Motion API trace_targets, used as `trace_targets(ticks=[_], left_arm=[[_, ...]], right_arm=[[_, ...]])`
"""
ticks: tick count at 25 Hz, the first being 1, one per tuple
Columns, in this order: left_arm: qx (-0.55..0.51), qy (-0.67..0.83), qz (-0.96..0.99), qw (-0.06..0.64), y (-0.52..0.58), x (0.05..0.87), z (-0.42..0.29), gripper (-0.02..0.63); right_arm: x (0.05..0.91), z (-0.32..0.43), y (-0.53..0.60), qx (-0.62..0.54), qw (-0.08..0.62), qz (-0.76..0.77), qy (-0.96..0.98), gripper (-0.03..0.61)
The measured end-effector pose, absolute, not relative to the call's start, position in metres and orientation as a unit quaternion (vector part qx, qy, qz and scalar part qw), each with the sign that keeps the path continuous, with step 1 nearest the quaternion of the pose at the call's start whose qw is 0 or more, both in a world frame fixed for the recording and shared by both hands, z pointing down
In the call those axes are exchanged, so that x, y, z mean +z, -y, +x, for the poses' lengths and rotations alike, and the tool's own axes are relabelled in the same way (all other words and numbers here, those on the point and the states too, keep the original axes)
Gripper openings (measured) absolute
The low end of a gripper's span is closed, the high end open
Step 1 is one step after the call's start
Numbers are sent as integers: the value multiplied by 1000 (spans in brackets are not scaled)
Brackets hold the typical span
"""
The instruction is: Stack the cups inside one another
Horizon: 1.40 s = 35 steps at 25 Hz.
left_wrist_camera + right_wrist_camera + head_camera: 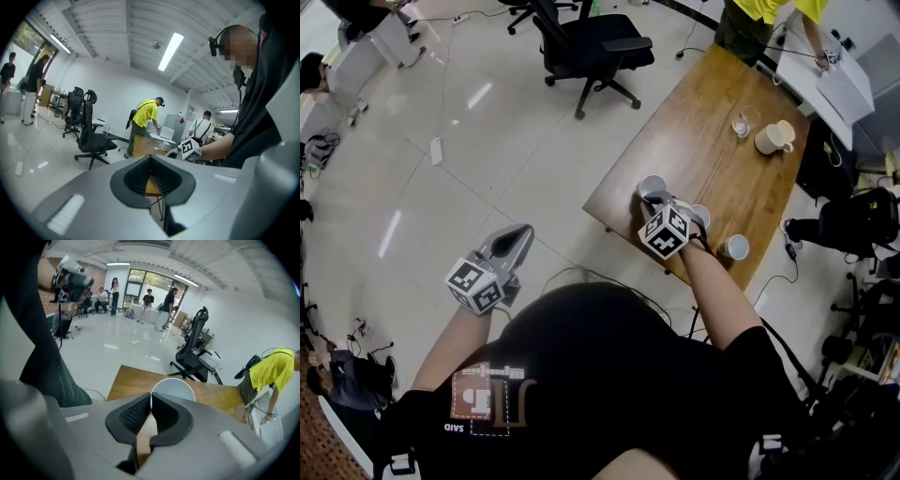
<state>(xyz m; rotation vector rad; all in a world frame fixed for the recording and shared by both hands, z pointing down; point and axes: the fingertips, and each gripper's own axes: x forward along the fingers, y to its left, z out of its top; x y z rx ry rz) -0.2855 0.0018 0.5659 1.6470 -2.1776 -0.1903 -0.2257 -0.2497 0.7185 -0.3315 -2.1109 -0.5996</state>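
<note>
A pale cup (652, 186) (173, 389) stands near the left corner of the wooden table (712, 141). My right gripper (657, 201) (150, 398) points down at it, its jaws pinched on the cup's near rim. Two more small cups (701, 214) (735, 247) sit just right of that hand, close to the table's near edge. My left gripper (516, 244) (150, 160) hangs in the air over the floor, left of the table, shut and empty; it looks level toward the table.
A cream mug (775, 137) and a clear glass (741, 124) stand at the table's far end. A black office chair (591, 47) is on the floor beyond the table. A person in a yellow shirt (759, 14) stands at the far side.
</note>
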Motion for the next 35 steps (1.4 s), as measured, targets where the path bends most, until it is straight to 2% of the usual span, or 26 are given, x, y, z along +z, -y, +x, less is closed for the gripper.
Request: trace_targets(ticks=[5,9,16,24,32,35], left_arm=[[-76,765,609,193,29,563,-277,2],[-83,748,632,187,60,560,-263,2],[-84,728,652,194,89,556,-250,2],[-76,738,639,204,77,562,-254,2],[-79,747,628,203,63,568,-263,2],[-82,747,629,196,63,568,-265,2]], right_arm=[[647,-193,281,-182,417,-99,885,25],[623,-145,317,-179,435,-75,879,25],[655,-94,339,-173,490,-62,852,25],[705,-98,332,-172,518,-82,834,29],[691,-109,322,-146,488,-96,855,127],[704,-102,313,-177,506,-113,836,150]])
